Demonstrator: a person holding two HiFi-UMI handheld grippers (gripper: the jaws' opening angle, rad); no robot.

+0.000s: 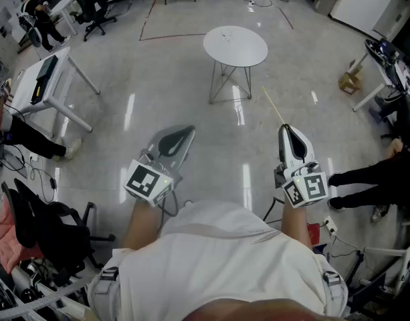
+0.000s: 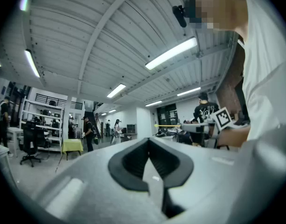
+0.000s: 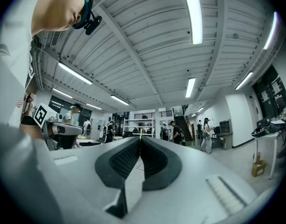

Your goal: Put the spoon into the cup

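Starting at the tips, we find the left gripper (image 2: 149, 140) with its jaws pressed together and nothing between them. The right gripper (image 3: 140, 140) has its jaws pinched tight on a thin yellowish stick (image 1: 273, 105) that juts forward past the tips. We cannot tell whether this stick is the spoon's handle. No cup shows in any view. We hold both grippers at our waist, well apart from the round worktop (image 1: 235, 45) straight ahead. The stick's long axis points roughly toward it, and neither gripper is clearly nearer. Only bare floor lies between. A desk (image 1: 54, 79) on the left and a cardboard box (image 1: 350, 81) on the right both stand off that path.
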